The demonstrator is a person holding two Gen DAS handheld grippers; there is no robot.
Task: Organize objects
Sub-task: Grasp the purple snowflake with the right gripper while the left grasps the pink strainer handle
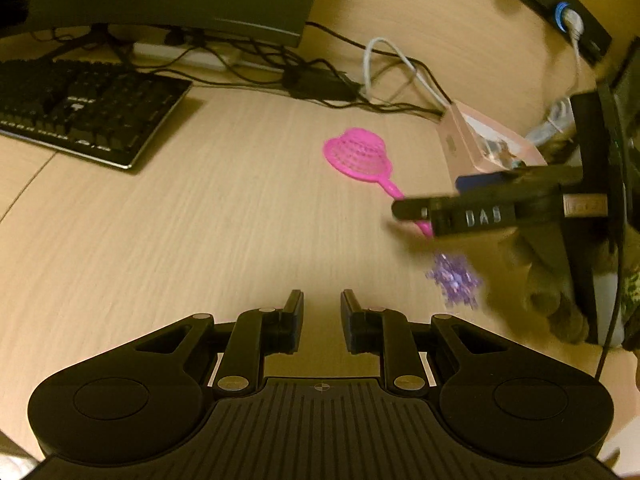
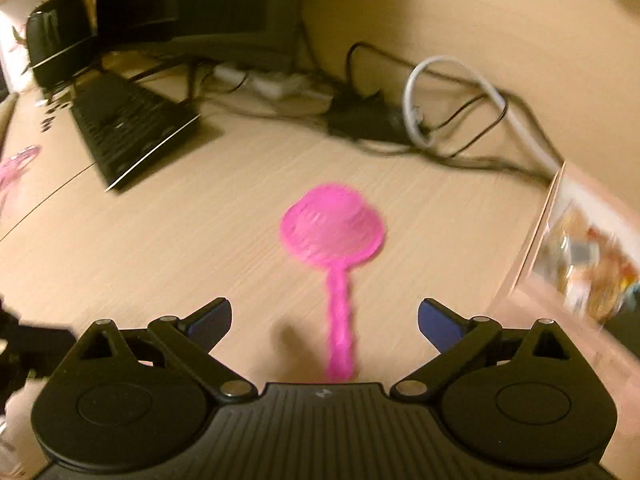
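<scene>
One marking is legible: the raised letters "DAS" are read on the side of the right gripper [image 1: 424,200], just beside the pink strainer [image 1: 358,156]. The keyboard [image 1: 80,104] legends are too blurred to be read.

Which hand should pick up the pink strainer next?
Right, probably. The right hand-held gripper is open, and the pink strainer has its handle lying between the fingers. The left hand-held gripper is nearly shut over bare desk, off to the side.
</scene>
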